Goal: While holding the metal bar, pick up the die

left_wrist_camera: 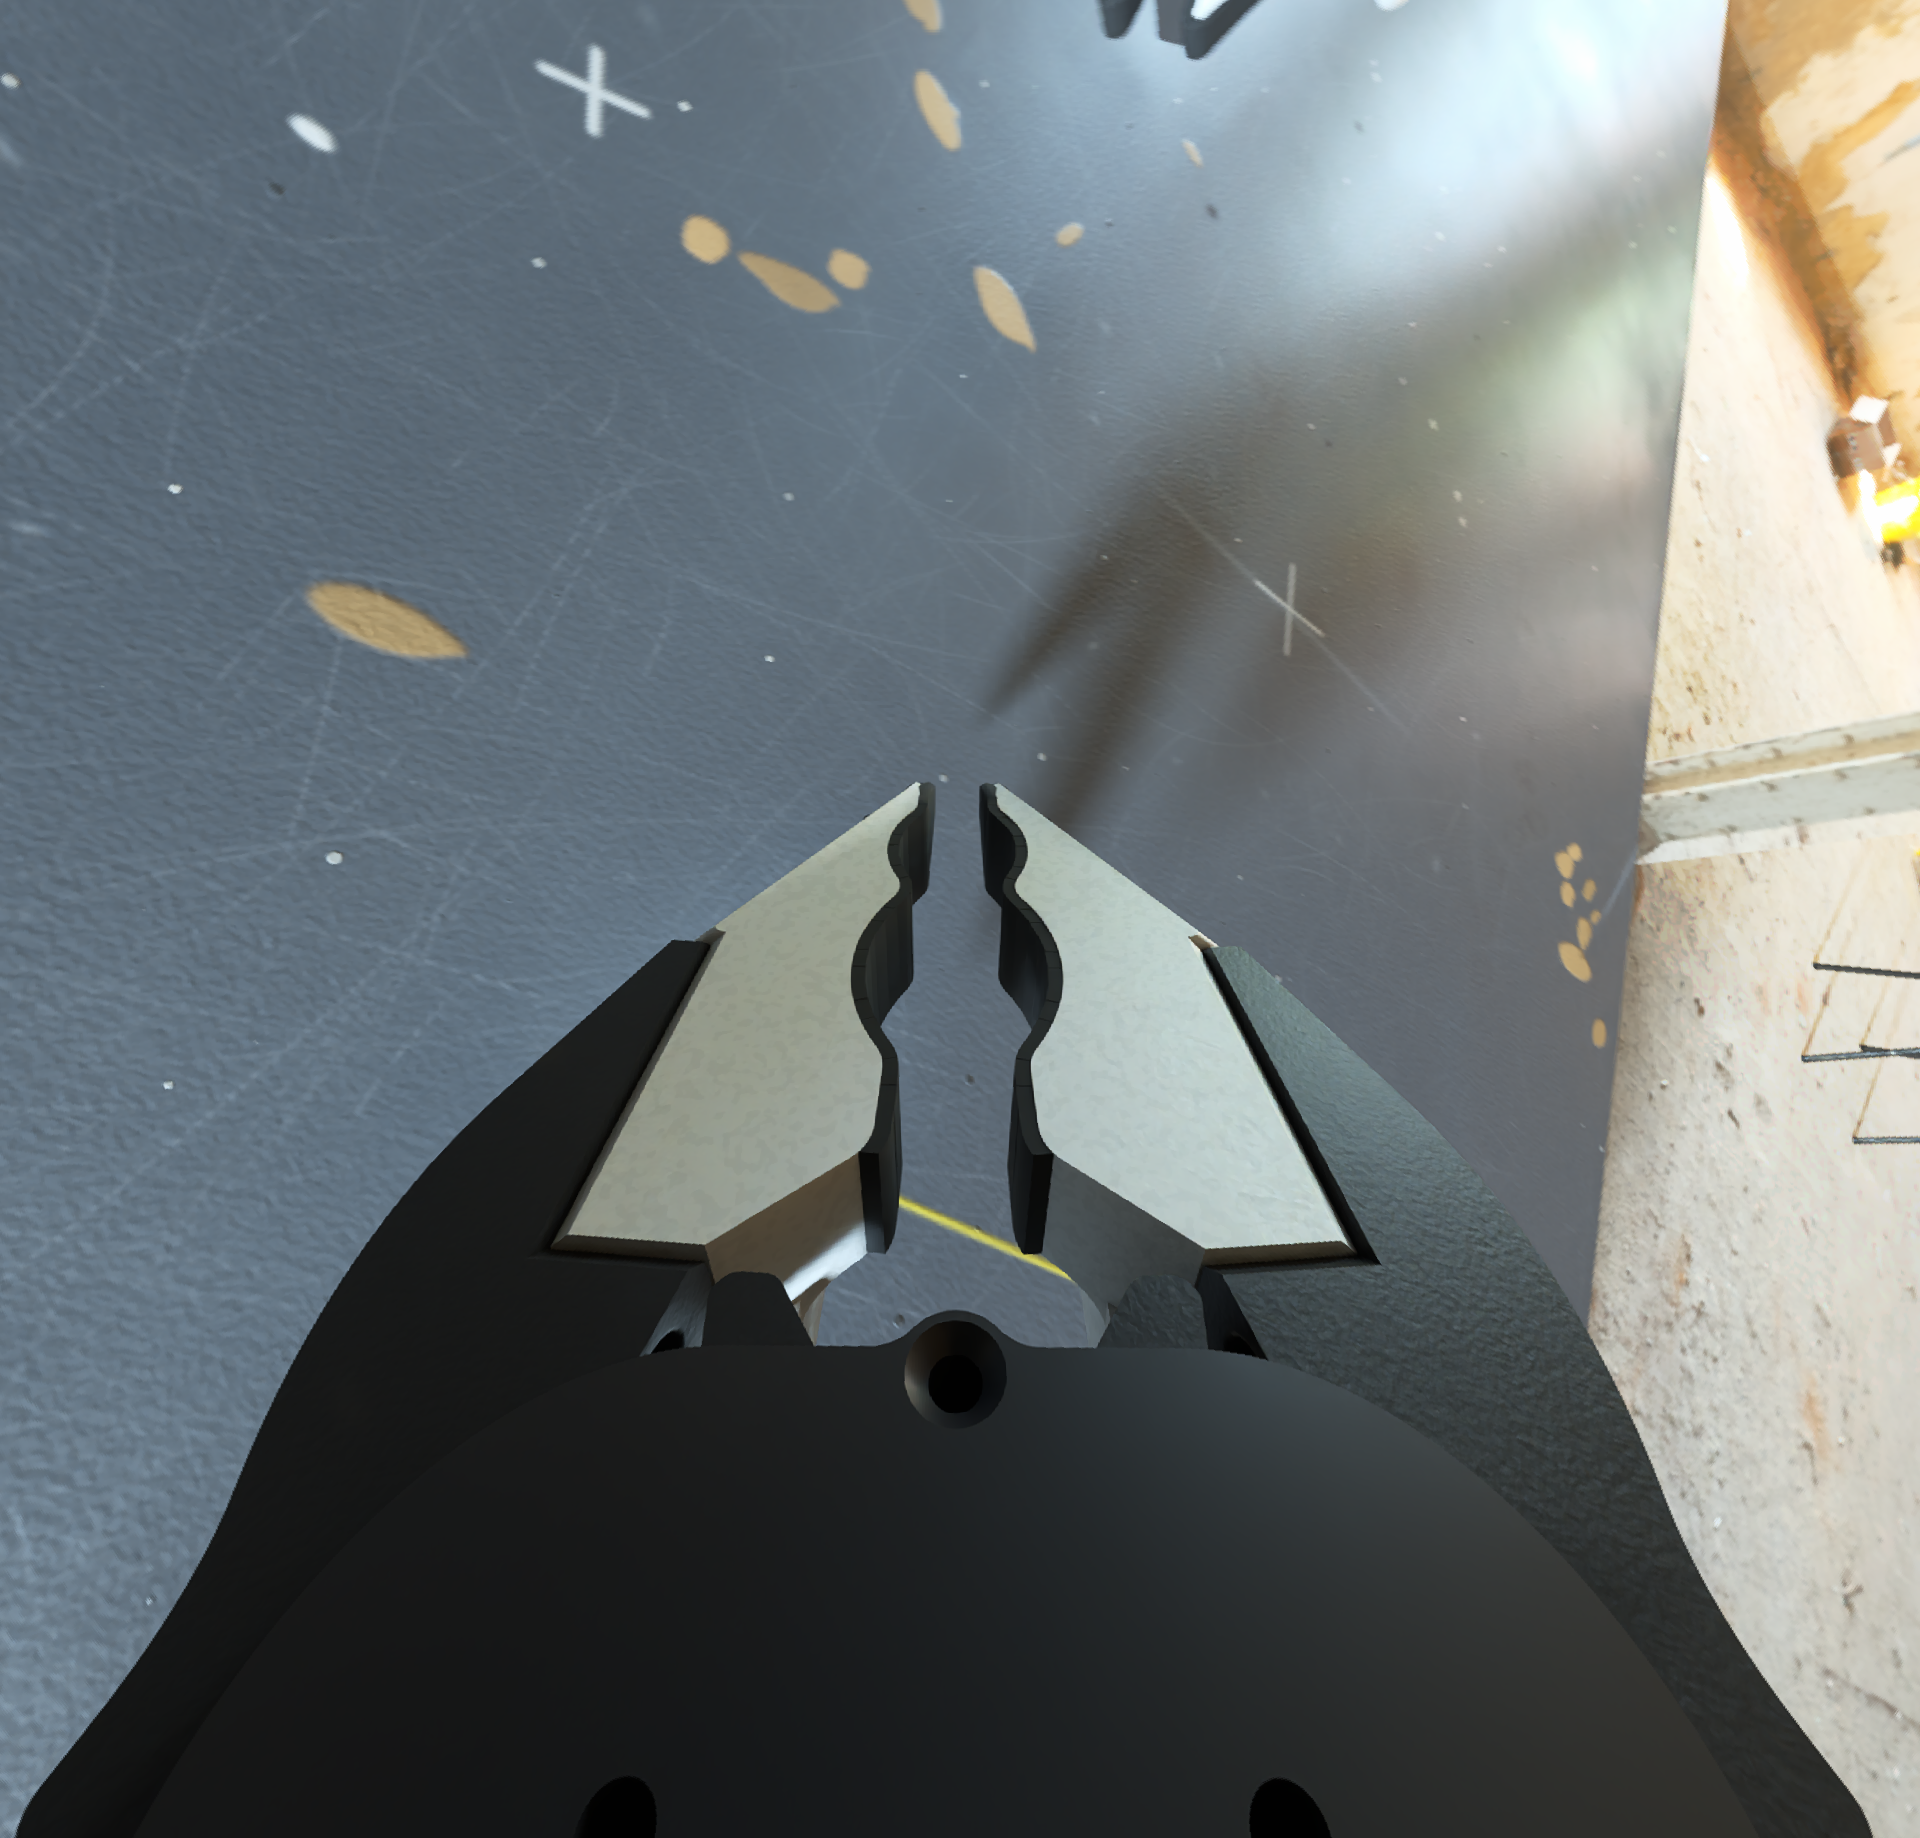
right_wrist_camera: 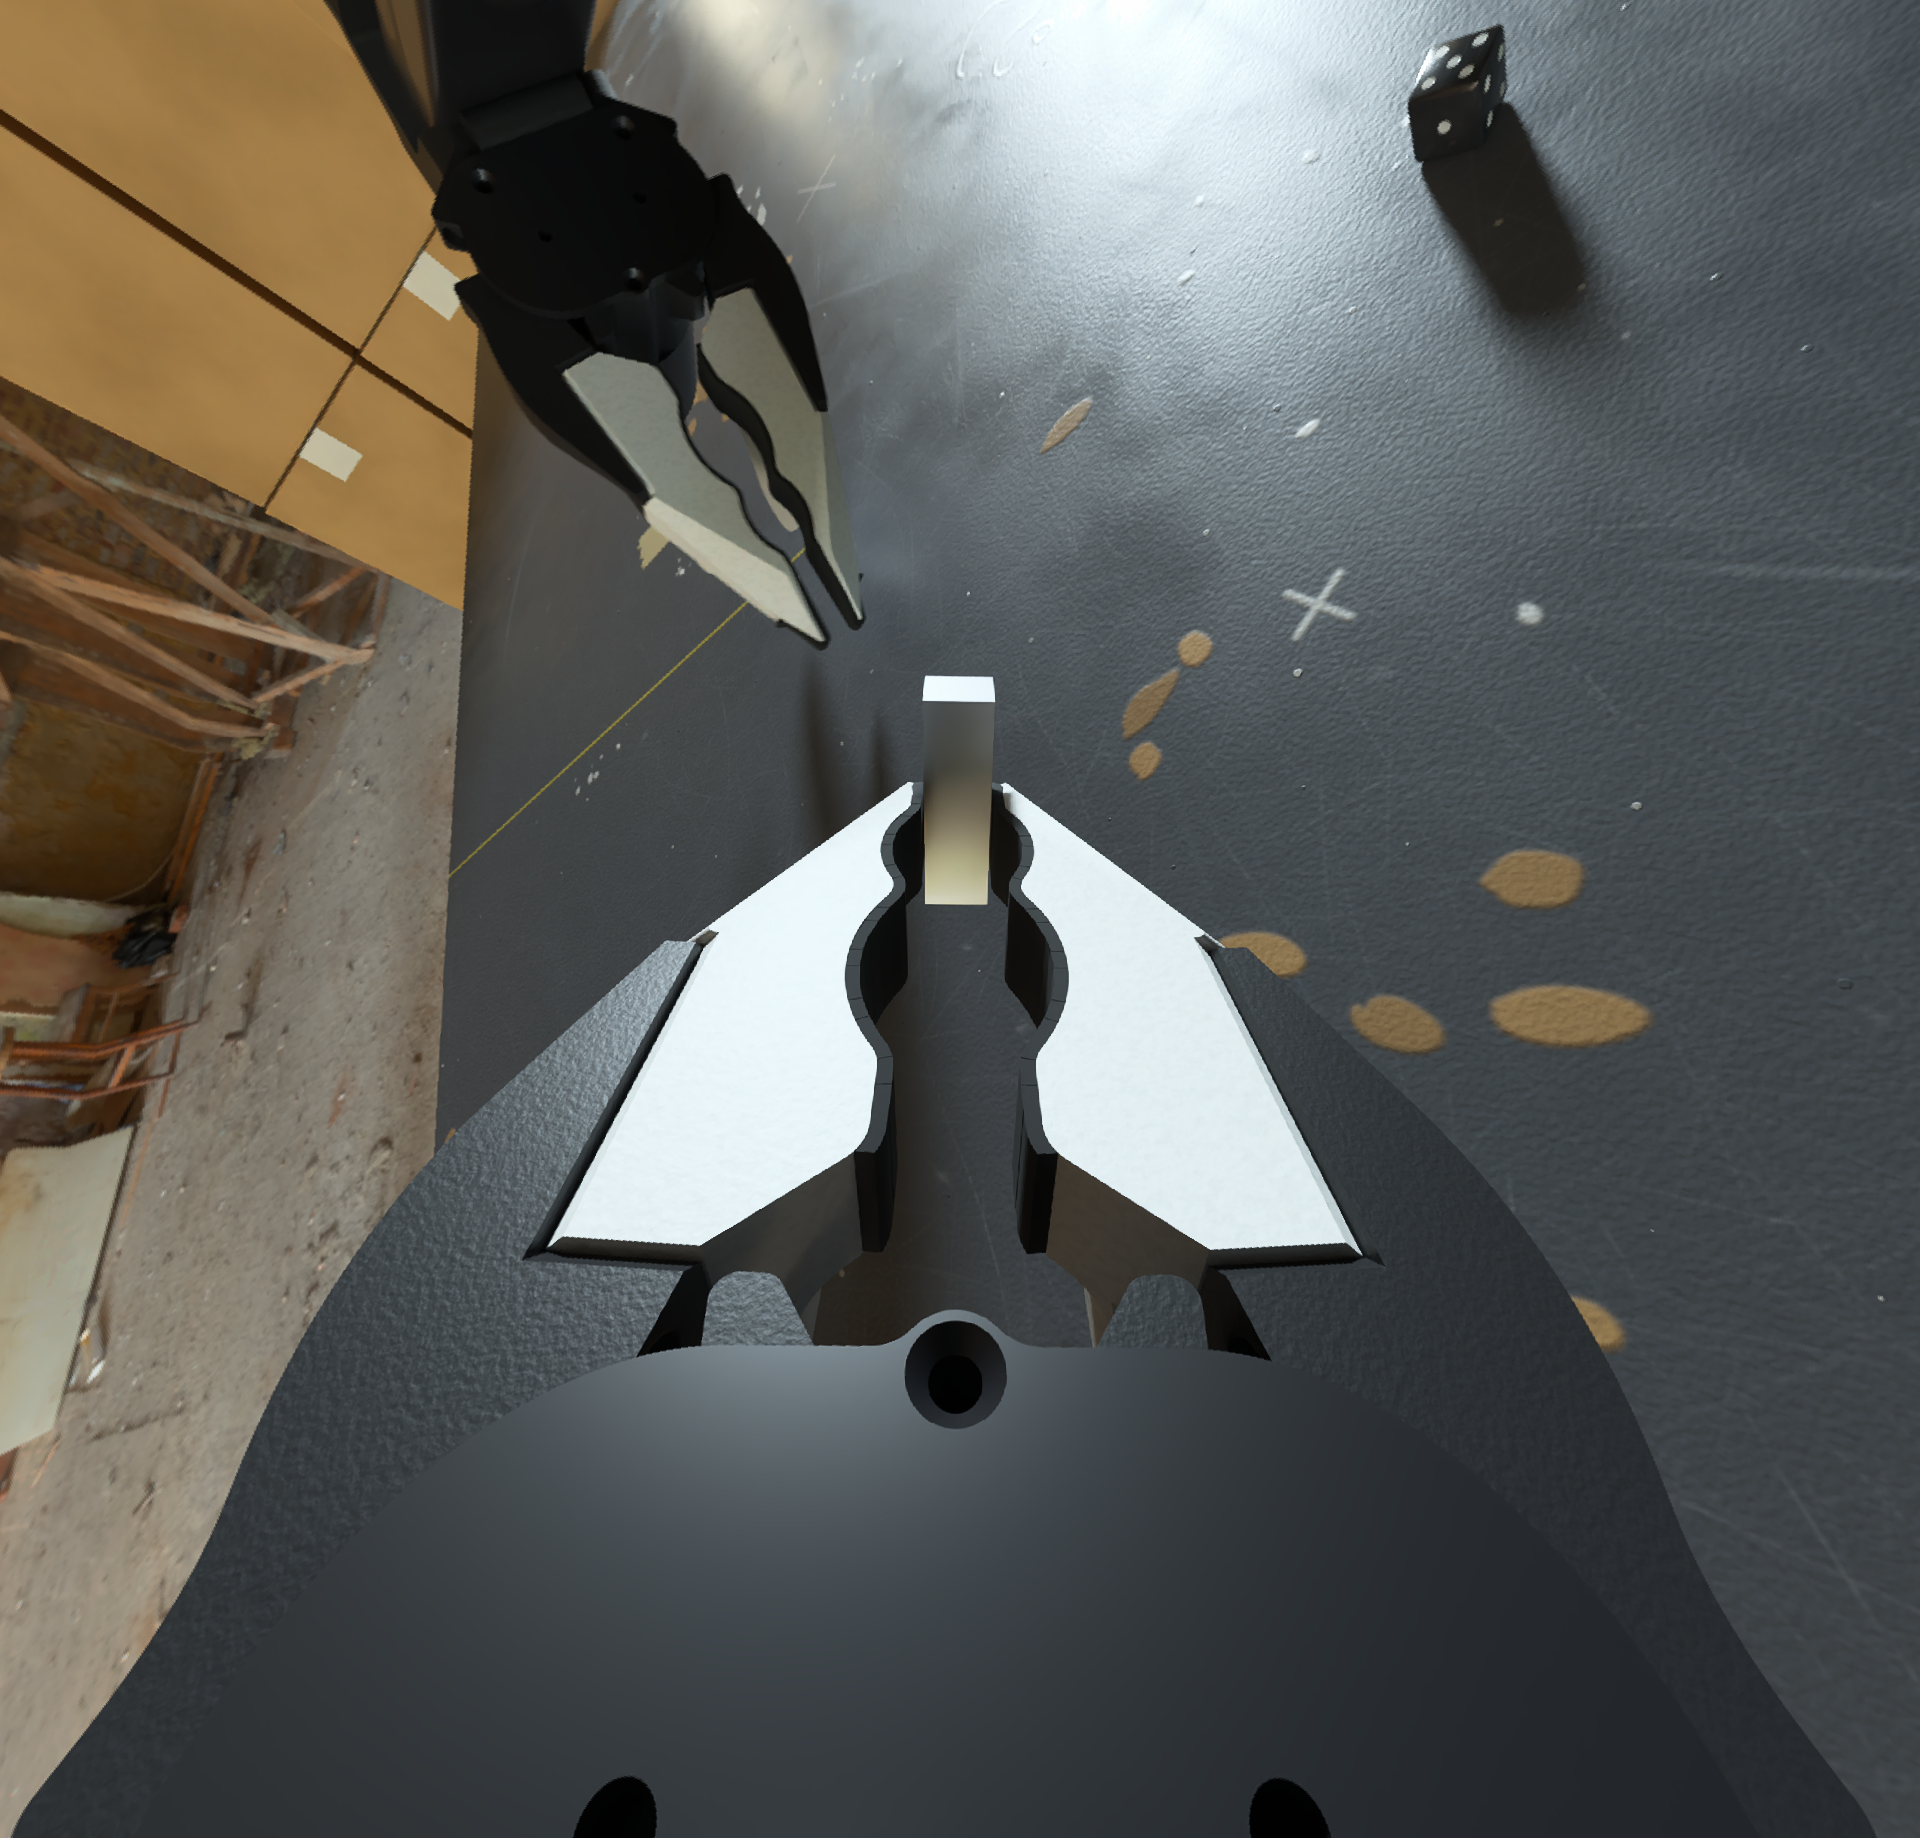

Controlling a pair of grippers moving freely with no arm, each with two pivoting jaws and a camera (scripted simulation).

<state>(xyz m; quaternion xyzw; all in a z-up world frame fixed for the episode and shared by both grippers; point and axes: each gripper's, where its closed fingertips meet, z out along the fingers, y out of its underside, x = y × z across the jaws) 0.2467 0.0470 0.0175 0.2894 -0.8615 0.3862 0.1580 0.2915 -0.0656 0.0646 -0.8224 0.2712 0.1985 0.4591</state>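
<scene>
The right claw is clamped on the short, pale grey metal bar, which stands out beyond its fingertips over the dark grey, scuffed bench. The left claw holds nothing, its fingers nearly together with only a slim gap, and it hangs above the bench near one long edge. The small black die with white pips sits alone on the bench, well apart from both claws. The left claw likely needs to widen, cross to the die, and descend squarely over opposite faces, while the right keeps its grip steady.
</scene>
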